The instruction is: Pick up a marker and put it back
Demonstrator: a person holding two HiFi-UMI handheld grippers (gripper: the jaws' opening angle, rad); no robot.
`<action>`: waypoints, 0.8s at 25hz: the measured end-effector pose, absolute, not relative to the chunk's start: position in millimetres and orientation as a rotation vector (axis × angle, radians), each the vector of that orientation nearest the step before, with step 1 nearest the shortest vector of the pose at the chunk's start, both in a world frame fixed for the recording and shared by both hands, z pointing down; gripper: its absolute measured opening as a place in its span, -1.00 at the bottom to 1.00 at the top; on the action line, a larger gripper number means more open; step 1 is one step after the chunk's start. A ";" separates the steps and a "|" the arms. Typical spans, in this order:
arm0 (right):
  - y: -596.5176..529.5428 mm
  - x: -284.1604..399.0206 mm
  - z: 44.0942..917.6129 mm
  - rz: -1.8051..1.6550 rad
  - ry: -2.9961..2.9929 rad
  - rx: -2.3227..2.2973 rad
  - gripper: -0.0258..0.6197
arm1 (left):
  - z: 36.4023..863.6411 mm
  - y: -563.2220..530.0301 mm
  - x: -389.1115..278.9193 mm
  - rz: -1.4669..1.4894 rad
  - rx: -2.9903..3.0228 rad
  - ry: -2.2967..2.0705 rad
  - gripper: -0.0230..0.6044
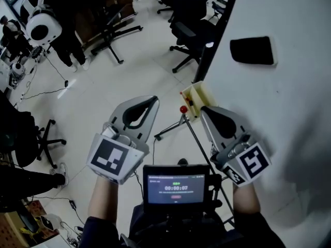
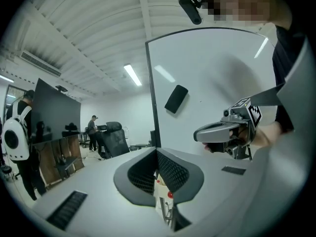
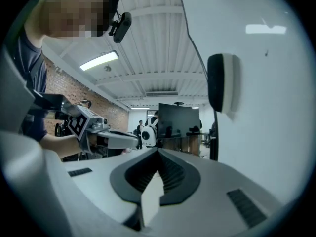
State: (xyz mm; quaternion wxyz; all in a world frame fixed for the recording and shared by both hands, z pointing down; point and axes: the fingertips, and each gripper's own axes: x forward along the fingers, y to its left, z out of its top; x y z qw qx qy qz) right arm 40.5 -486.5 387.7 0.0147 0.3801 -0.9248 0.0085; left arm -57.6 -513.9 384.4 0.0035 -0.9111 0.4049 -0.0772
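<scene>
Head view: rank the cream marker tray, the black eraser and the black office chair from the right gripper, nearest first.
From the right gripper:
1. The marker tray, just ahead of its tips, at the edge of the whiteboard.
2. The black eraser, higher up on the whiteboard.
3. The black office chair, out past the whiteboard's edge.

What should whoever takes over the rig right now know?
Left gripper: shut, empty, in the air left of the tray.
Right gripper: shut, empty, tip close to the tray.
Things: cream tray at the whiteboard edge, what looks like a red marker inside; eraser on the board.
Done: nothing, no marker picked up.
Left: open a gripper, take a marker, put it back.
</scene>
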 end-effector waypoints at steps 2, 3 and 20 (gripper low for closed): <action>-493.0 50.6 400.0 0.065 -2.837 1.243 -0.80 | 394.7 -517.8 -60.3 -0.262 -2.873 1.277 -0.94; -495.0 54.0 406.9 0.078 -2.811 1.258 -0.62 | 398.5 -518.7 -62.3 -0.269 -2.883 1.283 -0.94; -534.8 97.9 503.6 0.133 -2.480 1.491 -0.11 | 422.5 -522.9 -65.8 -0.335 -2.940 1.279 -0.94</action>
